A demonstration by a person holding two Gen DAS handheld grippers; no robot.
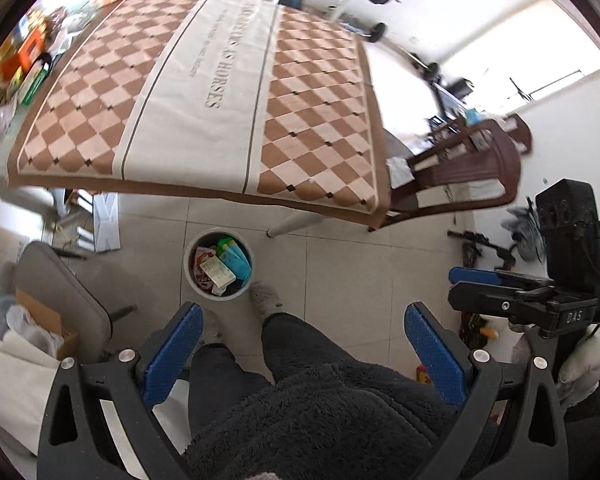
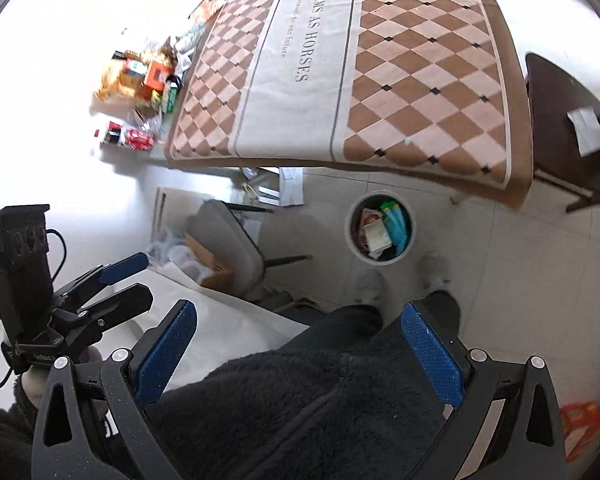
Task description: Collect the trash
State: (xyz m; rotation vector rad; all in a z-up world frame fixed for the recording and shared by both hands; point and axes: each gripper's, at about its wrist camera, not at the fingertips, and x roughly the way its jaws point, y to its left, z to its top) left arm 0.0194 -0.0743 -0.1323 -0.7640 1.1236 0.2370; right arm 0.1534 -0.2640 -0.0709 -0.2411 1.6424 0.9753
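A white round trash bin [image 1: 218,265] stands on the tiled floor in front of the table and holds several wrappers and cartons; it also shows in the right wrist view [image 2: 381,230]. My left gripper [image 1: 304,316] is open and empty, held high above the person's legs. My right gripper [image 2: 300,316] is open and empty too. Each gripper shows from the side in the other's view: the right one [image 1: 500,284] and the left one [image 2: 112,280]. A pile of snack packets and boxes [image 2: 144,76] lies beyond the table's far left edge.
A table with a brown checkered cloth [image 1: 204,92] fills the upper view. A dark wooden chair [image 1: 468,168] stands at its right. A grey chair [image 2: 228,240] and a cardboard box [image 2: 208,264] stand left of the bin. The person's slippered feet [image 1: 264,298] are beside the bin.
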